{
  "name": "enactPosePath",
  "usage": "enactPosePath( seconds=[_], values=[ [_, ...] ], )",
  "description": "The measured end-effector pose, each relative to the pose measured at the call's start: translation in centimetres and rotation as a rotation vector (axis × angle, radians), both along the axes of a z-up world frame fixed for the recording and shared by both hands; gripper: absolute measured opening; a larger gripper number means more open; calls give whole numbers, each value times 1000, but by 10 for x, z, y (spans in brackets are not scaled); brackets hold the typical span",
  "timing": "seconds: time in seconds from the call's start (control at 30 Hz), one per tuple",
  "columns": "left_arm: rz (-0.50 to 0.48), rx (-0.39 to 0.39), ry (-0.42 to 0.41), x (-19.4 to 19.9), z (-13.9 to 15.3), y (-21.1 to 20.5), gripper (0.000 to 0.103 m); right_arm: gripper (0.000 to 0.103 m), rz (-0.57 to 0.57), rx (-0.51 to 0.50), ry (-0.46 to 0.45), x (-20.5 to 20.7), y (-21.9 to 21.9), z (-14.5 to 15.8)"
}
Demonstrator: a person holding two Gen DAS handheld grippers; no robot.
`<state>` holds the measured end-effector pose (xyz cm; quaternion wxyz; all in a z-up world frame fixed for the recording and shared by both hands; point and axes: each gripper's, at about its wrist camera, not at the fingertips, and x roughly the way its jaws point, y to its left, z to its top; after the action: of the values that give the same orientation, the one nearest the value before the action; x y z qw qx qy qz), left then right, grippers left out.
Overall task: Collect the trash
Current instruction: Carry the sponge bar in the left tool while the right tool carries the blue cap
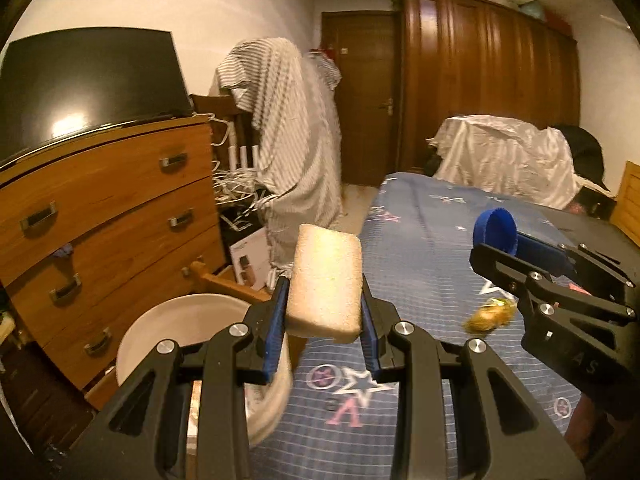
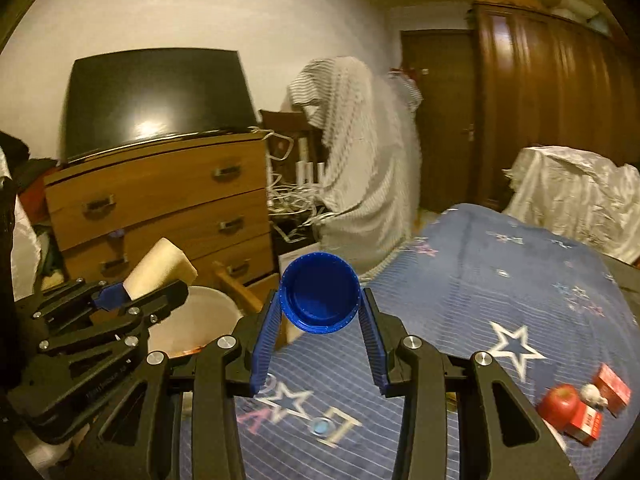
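Item, in hand: a pale rectangular sponge block, clamped upright between the blue pads of the left gripper. Item, in hand: a round blue plastic cap, open side toward the camera, pinched by its rim in the right gripper. Receptacle: a white round plastic bucket, standing off the bed's edge at 8 o'clock of the sponge in the left wrist view, just below it; contents too dim to list. Still on the blue star-print bedspread: a crumpled golden wrapper at 3 o'clock of the sponge; a red apple with small red-and-white cartons at 4 o'clock of the cap, their status as trash uncertain. Judgement: two pieces lifted, neither yet dropped; wrapper at least remains.
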<state>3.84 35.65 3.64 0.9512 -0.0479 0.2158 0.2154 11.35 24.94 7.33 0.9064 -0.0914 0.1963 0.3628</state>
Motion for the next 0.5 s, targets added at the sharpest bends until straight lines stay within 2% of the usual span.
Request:
enactPosePath(
  seconds=[0.3,0.5],
  values=[
    [62,-43,32,-12,-12,50,31,41,101,-62,24,-4,88,-10],
    [103,-69,49,-19,-19,83,31,41,148,-95,64,1,130,-24]
  ],
)
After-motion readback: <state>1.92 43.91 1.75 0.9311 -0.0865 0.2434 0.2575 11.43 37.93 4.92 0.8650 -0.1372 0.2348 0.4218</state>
